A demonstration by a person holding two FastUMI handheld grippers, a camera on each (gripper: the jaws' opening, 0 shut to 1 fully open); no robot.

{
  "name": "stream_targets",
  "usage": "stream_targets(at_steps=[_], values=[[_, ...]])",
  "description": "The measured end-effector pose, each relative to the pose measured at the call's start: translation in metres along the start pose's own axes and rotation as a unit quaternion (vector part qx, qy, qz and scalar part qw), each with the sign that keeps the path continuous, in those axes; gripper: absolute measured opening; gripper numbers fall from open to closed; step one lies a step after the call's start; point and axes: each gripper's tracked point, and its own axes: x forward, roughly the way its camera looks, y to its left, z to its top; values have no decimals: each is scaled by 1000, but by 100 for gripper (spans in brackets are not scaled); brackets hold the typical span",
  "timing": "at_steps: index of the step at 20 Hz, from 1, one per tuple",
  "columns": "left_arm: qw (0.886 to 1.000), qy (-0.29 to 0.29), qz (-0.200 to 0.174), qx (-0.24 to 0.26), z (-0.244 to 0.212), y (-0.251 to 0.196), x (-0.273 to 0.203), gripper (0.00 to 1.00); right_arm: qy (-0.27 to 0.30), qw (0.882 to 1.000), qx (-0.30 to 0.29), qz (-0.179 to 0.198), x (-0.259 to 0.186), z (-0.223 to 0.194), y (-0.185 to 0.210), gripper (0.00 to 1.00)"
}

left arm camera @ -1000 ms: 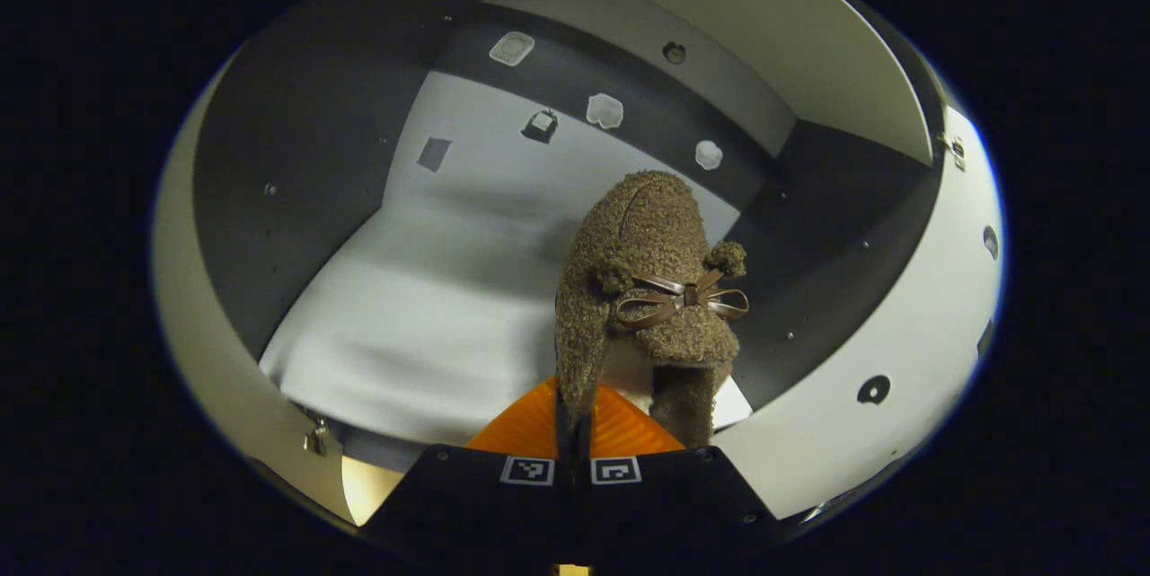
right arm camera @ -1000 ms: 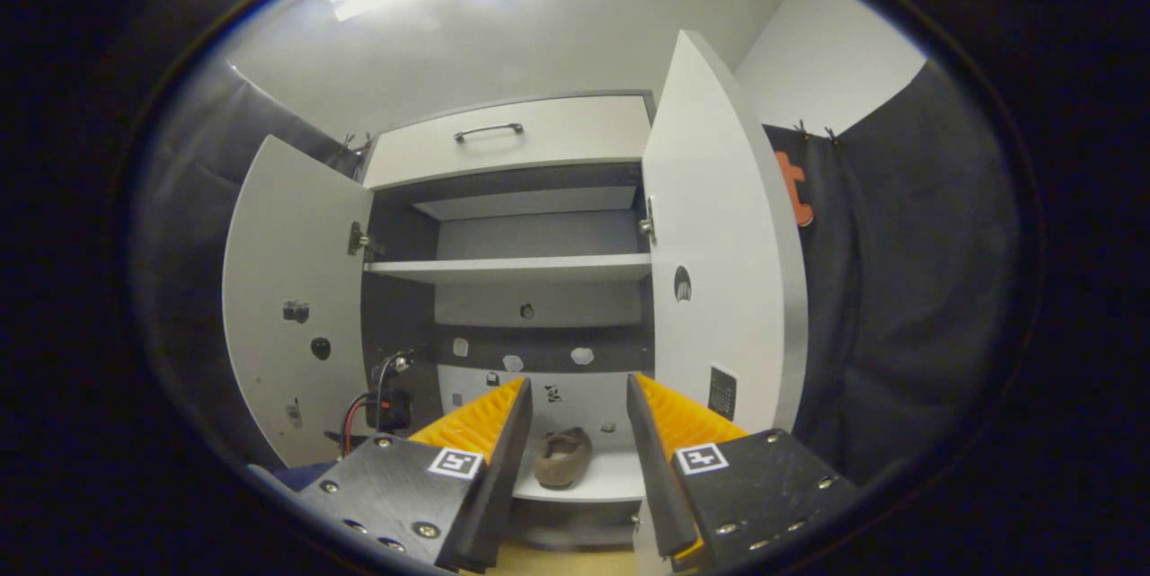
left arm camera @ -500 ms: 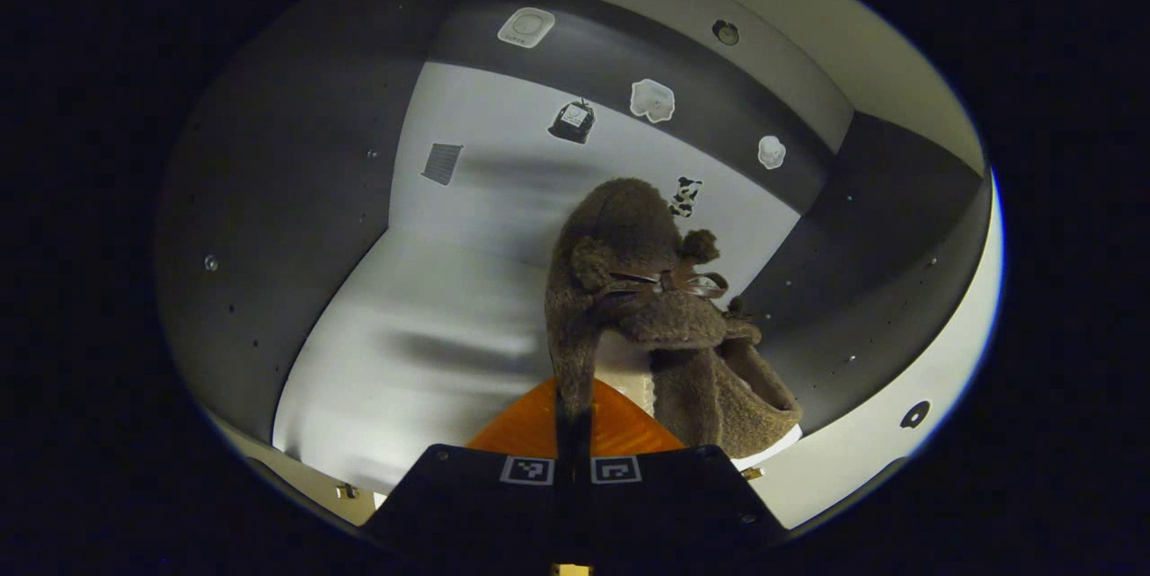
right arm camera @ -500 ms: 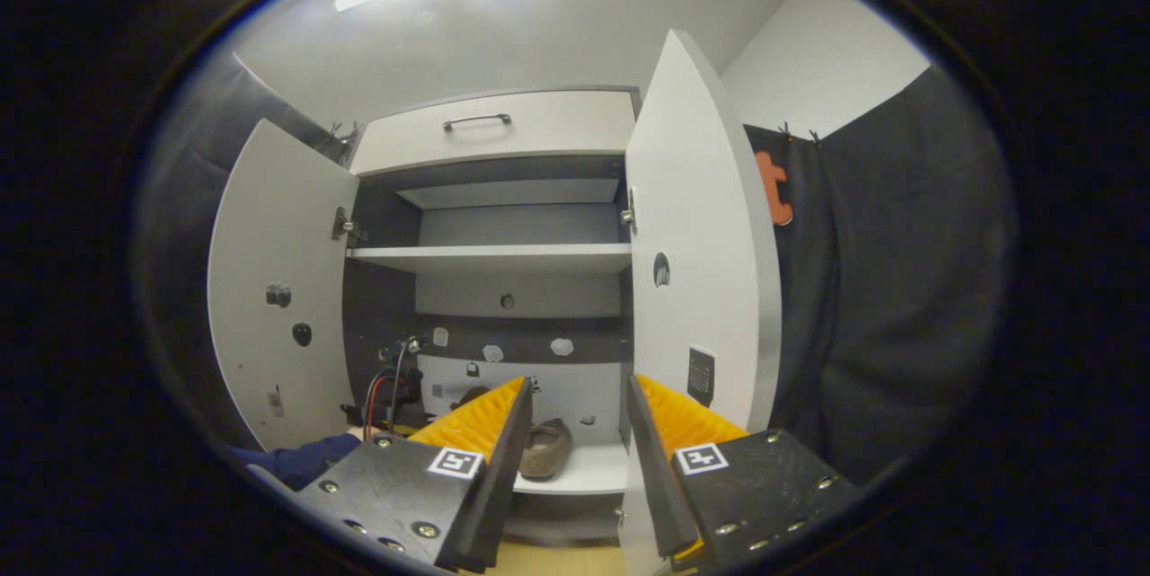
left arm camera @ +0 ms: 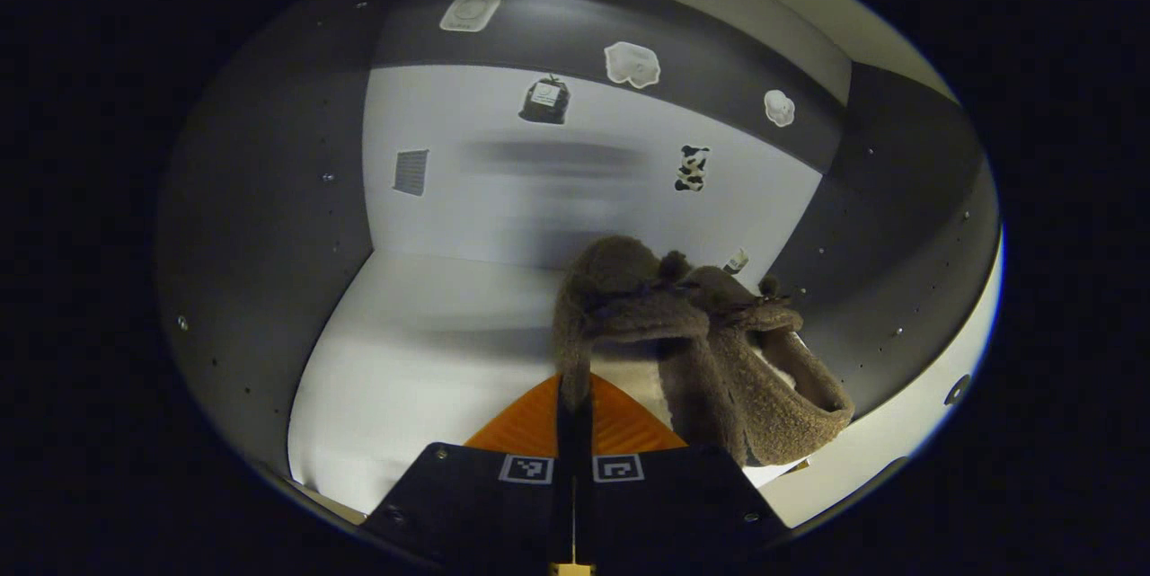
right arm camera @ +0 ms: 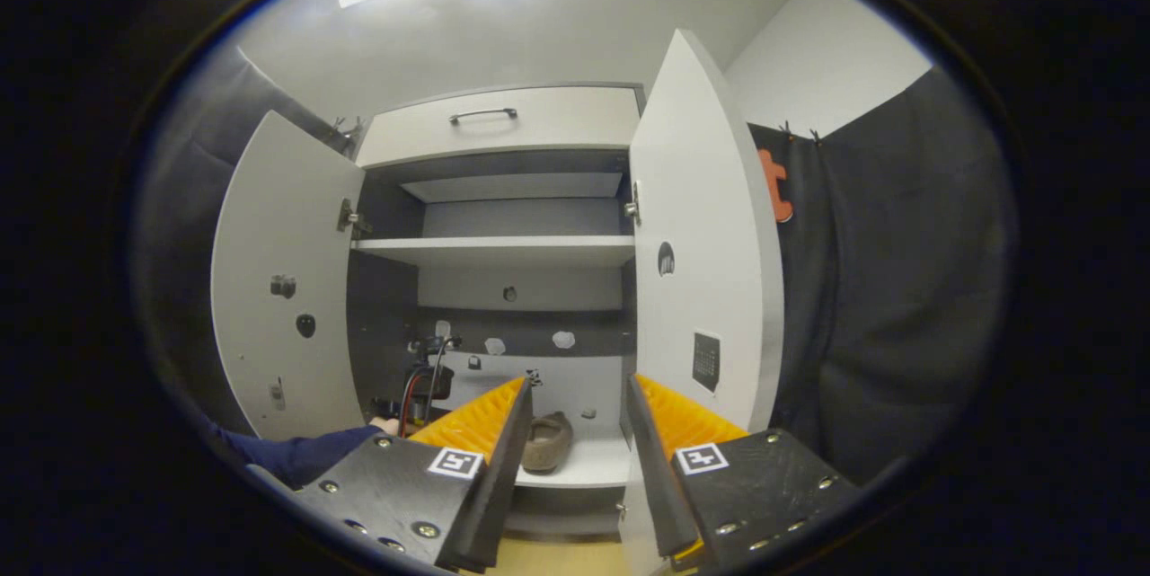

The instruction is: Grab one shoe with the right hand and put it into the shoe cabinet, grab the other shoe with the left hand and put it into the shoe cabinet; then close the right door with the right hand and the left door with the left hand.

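In the left gripper view my left gripper (left arm camera: 573, 389) is shut on the heel rim of a brown fuzzy shoe (left arm camera: 620, 297) with a small bow. It holds the shoe inside the cabinet's bottom compartment, toe pointing at the back wall, low over the white shelf floor (left arm camera: 422, 351). A matching second shoe (left arm camera: 774, 378) lies just right of it, by the dark right wall. In the right gripper view my right gripper (right arm camera: 575, 405) stands open in front of the cabinet with nothing between its fingers. One shoe (right arm camera: 545, 441) shows on the bottom shelf beyond it.
Both doors stand open: the left door (right arm camera: 278, 288) and the right door (right arm camera: 701, 261). A middle shelf (right arm camera: 494, 250) and a drawer with a handle (right arm camera: 485, 115) sit above. A blue sleeve (right arm camera: 296, 455) reaches into the cabinet at the lower left. Stickers dot the back wall (left arm camera: 557, 172).
My left gripper has carried the shoe deeper and lower into the bottom compartment, and the second shoe now shows beside it. The right gripper has barely shifted and stays open.
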Motion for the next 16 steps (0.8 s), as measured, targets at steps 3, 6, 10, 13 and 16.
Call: stream_targets(at_steps=[3, 6, 10, 13, 16], values=[[1000, -6, 21, 15, 4, 0, 2, 8, 3, 1000, -3, -10, -8, -1, -11, 60], [999, -10, 27, 30, 7, -2, -3, 11, 5, 1000, 3, -12, -18, 0, -20, 63], [997, -46, 40, 44, 18, -1, -19, 28, -4, 1000, 6, 3, -37, 9, -28, 64], [989, -108, 69, 73, 40, 7, -41, 70, -20, 1000, -8, 5, -55, 18, -39, 63], [980, -164, 75, 84, 63, 0, -76, 86, -26, 999, -26, -15, -67, 21, -62, 60]])
